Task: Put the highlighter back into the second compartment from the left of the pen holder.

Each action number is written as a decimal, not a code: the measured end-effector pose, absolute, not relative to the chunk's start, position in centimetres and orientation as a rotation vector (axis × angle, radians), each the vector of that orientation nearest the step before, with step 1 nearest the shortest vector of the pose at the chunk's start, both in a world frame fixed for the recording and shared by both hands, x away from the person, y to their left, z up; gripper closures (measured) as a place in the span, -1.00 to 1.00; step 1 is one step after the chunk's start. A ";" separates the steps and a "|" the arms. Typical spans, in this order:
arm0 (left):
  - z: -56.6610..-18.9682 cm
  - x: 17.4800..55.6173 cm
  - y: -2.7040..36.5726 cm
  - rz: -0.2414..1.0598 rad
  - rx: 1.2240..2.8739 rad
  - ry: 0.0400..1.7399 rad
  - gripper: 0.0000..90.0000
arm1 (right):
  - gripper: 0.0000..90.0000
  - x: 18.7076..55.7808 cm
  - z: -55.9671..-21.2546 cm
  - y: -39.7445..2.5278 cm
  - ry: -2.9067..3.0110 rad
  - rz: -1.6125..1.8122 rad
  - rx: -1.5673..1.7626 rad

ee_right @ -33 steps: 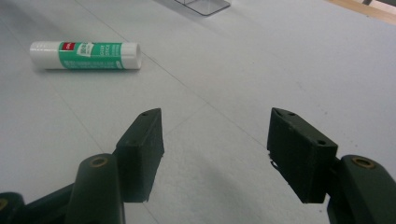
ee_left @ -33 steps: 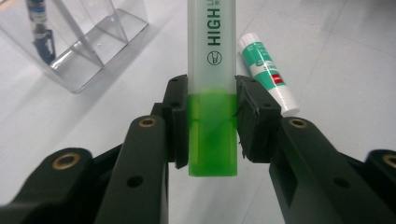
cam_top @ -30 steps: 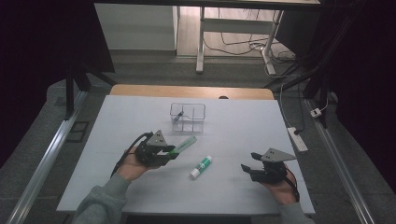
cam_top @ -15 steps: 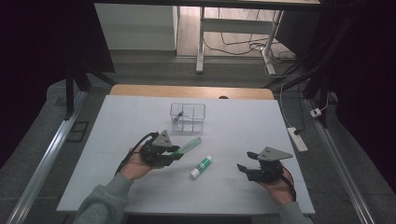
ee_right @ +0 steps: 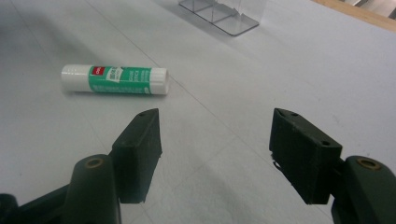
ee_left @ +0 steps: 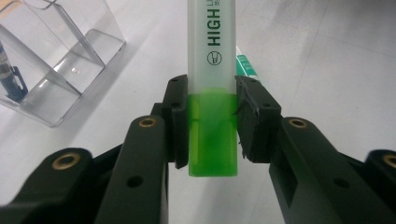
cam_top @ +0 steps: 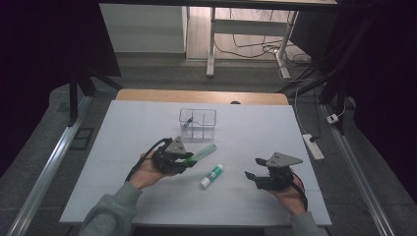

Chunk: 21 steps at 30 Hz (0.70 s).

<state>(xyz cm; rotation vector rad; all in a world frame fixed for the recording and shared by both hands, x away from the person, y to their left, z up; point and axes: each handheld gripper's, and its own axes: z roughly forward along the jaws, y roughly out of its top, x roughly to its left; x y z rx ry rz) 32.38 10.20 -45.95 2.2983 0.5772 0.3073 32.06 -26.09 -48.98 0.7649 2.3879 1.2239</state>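
Your left claw is clamped on the green highlighter, both jaws pressed against its bright green end while the pale barrel runs up to the top centre of the left gripper view. In the high view you see that same left claw left of the frame's centre, with the highlighter slanting up and to the right over the table, its tip pointing towards the clear organiser in the upper middle. In the left gripper view the organiser sits at the upper left, with a dark blue item in one of its compartments.

Your right claw is released, its jaws spread wide with nothing between them, hovering low over the table. The glue stick lies flat on its side in the upper left of the right gripper view, apart from those jaws. In the high view the glue stick lies between your two claws, just below the highlighter, and your right claw sits at the lower right.
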 end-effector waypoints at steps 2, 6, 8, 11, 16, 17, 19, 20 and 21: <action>-45.9 32.5 10.0 0.308 2.303 0.571 0.47 | -0.26 32.1 -48.8 -25.9 2.393 1.223 0.760; -45.8 32.5 9.6 0.307 2.307 0.550 0.47 | -0.26 32.2 -48.6 -25.4 2.403 1.230 0.742; -45.8 32.5 9.4 0.315 2.317 0.537 0.47 | -0.27 32.3 -48.5 -25.1 2.410 1.227 0.731; -45.6 32.7 9.3 0.319 2.320 0.527 0.47 | -0.27 32.5 -48.3 -24.7 2.417 1.231 0.714; -45.3 33.1 9.0 0.320 2.325 0.504 0.47 | -0.27 32.7 -47.8 -24.1 2.437 1.239 0.702; -45.3 33.2 8.9 0.318 2.327 0.496 0.47 | -0.27 32.7 -47.7 -24.0 2.440 1.236 0.697; -45.2 33.3 8.6 0.312 2.336 0.477 0.47 | -0.27 32.7 -47.3 -23.7 2.435 1.239 0.688; -45.2 33.4 8.4 0.309 2.340 0.468 0.47 | -0.27 32.7 -47.2 -23.7 2.435 1.244 0.680; -45.3 33.4 8.3 0.306 2.345 0.461 0.47 | -0.28 32.7 -47.1 -23.5 2.435 1.249 0.677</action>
